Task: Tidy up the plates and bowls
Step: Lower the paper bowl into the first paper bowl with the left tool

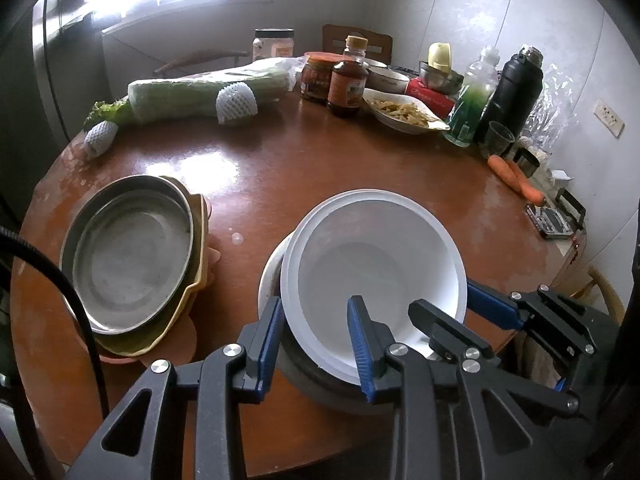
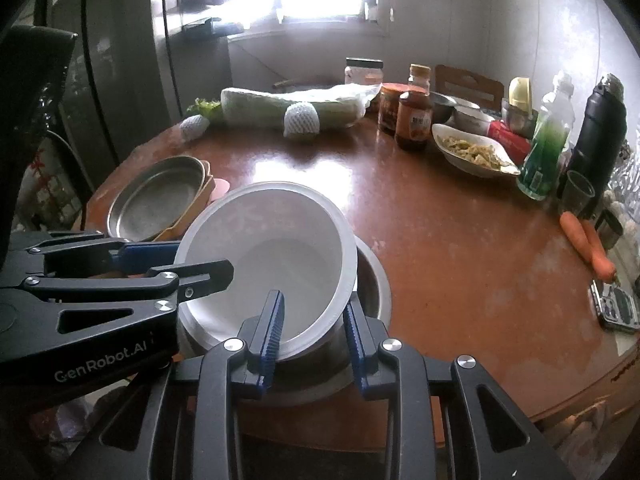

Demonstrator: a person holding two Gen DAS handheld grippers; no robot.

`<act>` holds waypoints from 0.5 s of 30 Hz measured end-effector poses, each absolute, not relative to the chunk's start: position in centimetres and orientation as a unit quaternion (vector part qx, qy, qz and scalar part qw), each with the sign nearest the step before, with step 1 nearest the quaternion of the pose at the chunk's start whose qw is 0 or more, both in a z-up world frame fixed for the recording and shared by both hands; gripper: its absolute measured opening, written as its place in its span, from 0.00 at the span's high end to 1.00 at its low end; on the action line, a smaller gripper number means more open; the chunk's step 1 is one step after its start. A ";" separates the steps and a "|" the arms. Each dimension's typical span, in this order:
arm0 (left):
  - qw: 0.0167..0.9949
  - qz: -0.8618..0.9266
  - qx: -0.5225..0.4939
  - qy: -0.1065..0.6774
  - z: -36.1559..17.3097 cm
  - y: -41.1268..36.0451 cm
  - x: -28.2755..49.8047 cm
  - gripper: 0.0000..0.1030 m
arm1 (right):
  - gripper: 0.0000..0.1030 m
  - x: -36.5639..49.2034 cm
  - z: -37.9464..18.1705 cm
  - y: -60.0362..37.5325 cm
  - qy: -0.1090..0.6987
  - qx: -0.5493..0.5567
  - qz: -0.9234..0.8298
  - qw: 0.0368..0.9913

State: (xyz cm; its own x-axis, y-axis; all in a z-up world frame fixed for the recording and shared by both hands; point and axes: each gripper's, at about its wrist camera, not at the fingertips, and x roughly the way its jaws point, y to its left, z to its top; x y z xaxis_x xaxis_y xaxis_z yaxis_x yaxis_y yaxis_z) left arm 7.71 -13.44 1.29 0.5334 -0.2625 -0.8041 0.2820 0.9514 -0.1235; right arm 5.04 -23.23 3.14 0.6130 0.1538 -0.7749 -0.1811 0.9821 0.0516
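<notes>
Two grippers, left gripper (image 1: 316,340) and right gripper (image 2: 314,330), have their jaws clamped on the near rim of the tilted white bowl (image 1: 372,264) (one finger inside, one outside), probably to nest it into the steel bowl (image 2: 370,284) at the worktop's (image 1: 320,168) near edge.

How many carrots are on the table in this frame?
2. Both lie side by side near the table's right edge, in front of the black flask: the left carrot and the right carrot. Clutter behind could hide more.
</notes>
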 end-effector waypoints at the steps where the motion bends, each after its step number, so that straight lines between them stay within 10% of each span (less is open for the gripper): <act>1: 0.876 -0.156 0.011 0.457 1.3 -13.4 7.7 0.68 | 0.69 5.0 3.1 -23.2 0.430 -0.016 0.093 0.898; 15: 0.878 -0.162 0.005 0.450 1.7 -13.0 7.5 0.68 | 0.66 5.0 3.3 -23.2 0.431 -0.011 0.090 0.898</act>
State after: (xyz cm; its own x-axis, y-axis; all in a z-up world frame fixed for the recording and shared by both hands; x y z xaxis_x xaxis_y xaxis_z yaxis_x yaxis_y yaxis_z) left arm 7.49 -12.99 1.65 0.5422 -0.2794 -0.7924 0.2879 0.9478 -0.1372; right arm 5.02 -23.16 3.25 0.6125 0.1524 -0.7757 -0.1715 0.9835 0.0578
